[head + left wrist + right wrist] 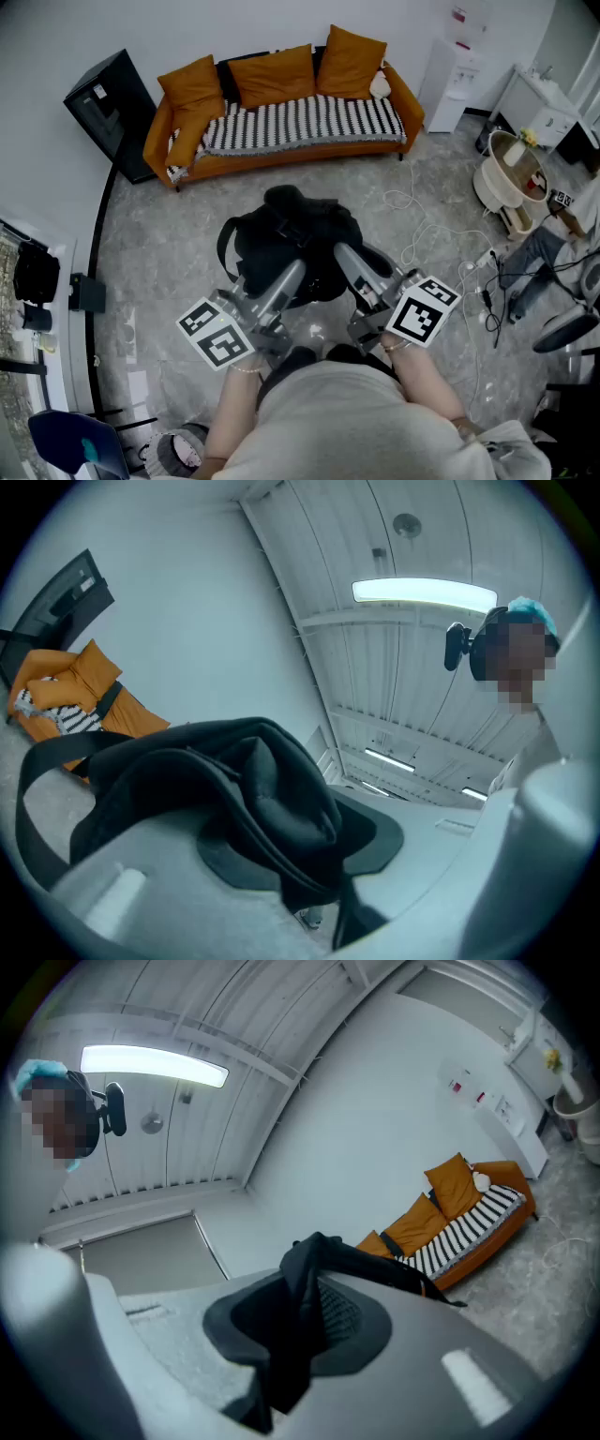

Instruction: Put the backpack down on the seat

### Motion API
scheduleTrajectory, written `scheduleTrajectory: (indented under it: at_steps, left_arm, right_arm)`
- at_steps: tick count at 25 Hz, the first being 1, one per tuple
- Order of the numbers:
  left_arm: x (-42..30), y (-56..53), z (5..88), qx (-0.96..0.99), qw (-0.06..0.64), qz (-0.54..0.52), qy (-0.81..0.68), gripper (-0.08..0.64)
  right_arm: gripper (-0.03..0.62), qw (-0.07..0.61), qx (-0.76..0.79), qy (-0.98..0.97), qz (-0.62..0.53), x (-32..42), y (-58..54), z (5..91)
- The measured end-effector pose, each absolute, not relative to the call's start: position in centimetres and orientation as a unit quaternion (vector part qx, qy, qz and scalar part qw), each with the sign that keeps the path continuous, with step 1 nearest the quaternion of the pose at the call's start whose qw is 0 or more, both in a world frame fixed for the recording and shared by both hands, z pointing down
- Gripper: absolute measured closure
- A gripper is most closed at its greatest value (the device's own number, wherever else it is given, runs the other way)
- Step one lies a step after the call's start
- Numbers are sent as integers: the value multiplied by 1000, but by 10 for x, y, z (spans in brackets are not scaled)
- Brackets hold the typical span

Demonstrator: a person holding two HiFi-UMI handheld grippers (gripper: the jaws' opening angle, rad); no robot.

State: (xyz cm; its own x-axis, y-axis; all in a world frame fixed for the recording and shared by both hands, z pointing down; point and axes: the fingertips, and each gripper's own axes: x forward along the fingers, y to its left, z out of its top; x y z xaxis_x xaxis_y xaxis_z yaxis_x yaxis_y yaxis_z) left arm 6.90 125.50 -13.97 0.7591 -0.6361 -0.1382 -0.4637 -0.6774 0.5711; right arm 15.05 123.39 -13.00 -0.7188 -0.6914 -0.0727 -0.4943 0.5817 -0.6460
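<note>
Left gripper (pixel 296 272): silver-grey metal body, tapered; white marker cube (pixel 216 335) with black squares at its 7 o'clock end.
Right gripper (pixel 345 253): same grey build; second cube (pixel 424 310) at its 4 o'clock end.
Jaws: pale grey, broad, each with an oval dark pad (pixel 361 1333).
Top (pixel 347 422): plain light grey-beige.
Wrists: thin bead bracelet (pixel 246 369) on the left.
Head: teal cap (pixel 527 611); black camera (pixel 459 647) at its 9 o'clock.

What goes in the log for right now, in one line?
left gripper: shut on backpack | right gripper: shut on backpack | backpack: not yet on sofa
</note>
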Motion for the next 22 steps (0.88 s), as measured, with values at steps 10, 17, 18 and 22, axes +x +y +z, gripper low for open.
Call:
scheduleTrajectory:
  at_steps: [10, 17, 18, 22]
  left_arm:
    - [68, 1255, -137, 898, 269, -176, -300, 442]
    - [73, 1257, -141, 901, 263, -170, -299, 442]
    - [72, 1257, -142, 902, 262, -168, -298, 442]
    - [72, 1256, -144, 906, 253, -162, -299, 442]
  right_arm:
    - [528, 147, -341, 877, -305, 146, 1234, -127]
    - [528, 152, -343, 874, -311, 149, 1234, -129]
    - [527, 155, -342, 872, -313, 149, 1234, -130]
    - [524, 166, -336, 871, -319, 148, 1234, -131]
